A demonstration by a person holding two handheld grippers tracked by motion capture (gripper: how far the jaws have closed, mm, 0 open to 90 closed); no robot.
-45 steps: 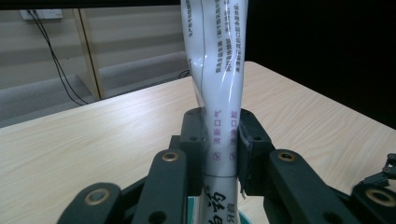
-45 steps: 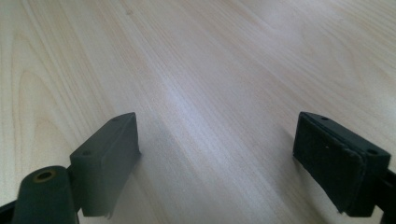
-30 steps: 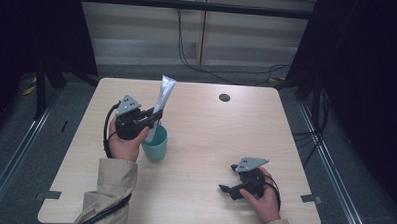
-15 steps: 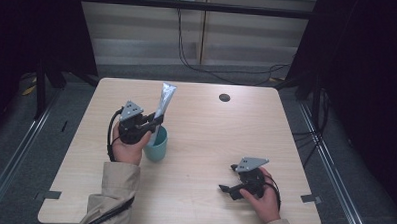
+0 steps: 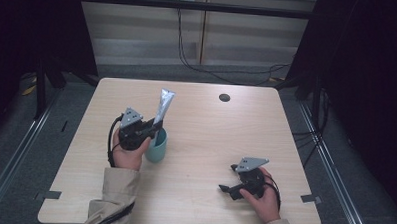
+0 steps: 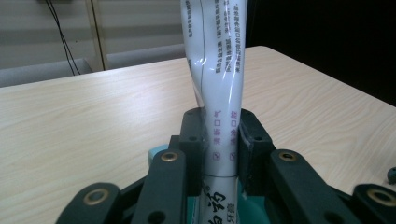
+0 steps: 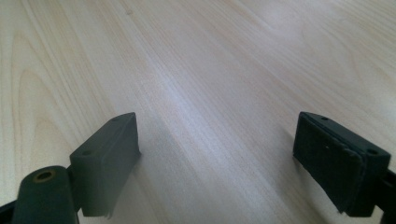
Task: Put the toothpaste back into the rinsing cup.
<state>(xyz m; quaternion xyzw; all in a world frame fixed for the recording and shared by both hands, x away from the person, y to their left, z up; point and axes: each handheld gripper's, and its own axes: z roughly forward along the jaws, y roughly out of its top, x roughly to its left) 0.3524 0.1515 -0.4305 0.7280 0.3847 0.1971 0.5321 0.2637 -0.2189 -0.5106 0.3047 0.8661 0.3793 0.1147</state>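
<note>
Left gripper (image 5: 155,126) fingers (image 6: 194,140) clamped on upright tube (image 6: 219,70), over teal cup (image 5: 158,146) at worktop (image 5: 211,122) left-centre; right gripper (image 5: 227,189) fingers (image 7: 109,156) wide apart, near right front corner.

The table (image 5: 195,142) is pale wood-grain laminate, smooth with a soft sheen. The tube (image 6: 217,70) looks like glossy white plastic, creased and catching highlights, printed with dark and red characters. The cup (image 5: 159,146) is smooth teal plastic. The left gripper (image 6: 217,149) and right gripper (image 7: 217,158) have matt black plastic jaws with brass-coloured metal rivets.
</note>
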